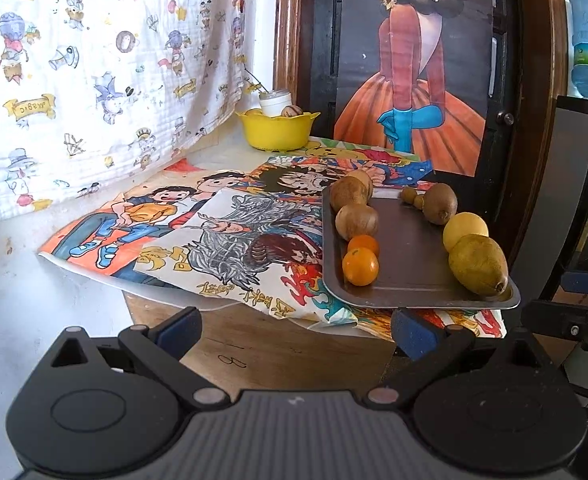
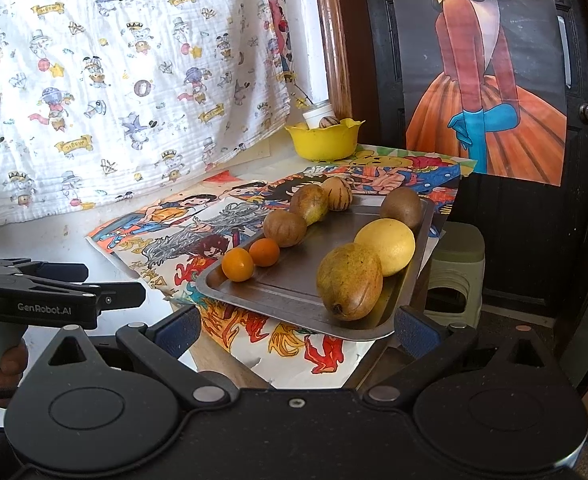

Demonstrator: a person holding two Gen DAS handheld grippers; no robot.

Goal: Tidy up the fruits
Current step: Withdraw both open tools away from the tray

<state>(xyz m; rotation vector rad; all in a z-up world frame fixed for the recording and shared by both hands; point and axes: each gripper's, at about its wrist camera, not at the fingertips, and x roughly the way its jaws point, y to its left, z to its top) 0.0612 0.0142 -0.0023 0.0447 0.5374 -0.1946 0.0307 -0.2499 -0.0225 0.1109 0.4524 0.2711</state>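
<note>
A metal tray [image 1: 408,276] [image 2: 294,280] lies on coloured drawings at the table's near right corner. Along its left side sit two small oranges [image 1: 360,266] [image 2: 237,264] and three brown fruits [image 1: 356,220] [image 2: 285,228]. Its right side carries a greenish mango [image 1: 478,265] [image 2: 350,282], a yellow lemon [image 1: 465,229] [image 2: 386,246] and a kiwi [image 1: 440,204] [image 2: 401,208]. My left gripper [image 1: 296,330] [image 2: 113,282] hovers open, short of the tray's near left edge. My right gripper [image 2: 298,330] is open too, facing the tray's near edge, with nothing between its fingers.
A yellow bowl [image 1: 275,130] [image 2: 324,140] with a white jar and a brown fruit stands at the back by a printed cloth [image 1: 93,80]. Overlapping drawings [image 1: 213,232] cover the tabletop. A green stool [image 2: 458,264] stands right of the table, and a dark door with a poster [image 1: 414,80] is behind.
</note>
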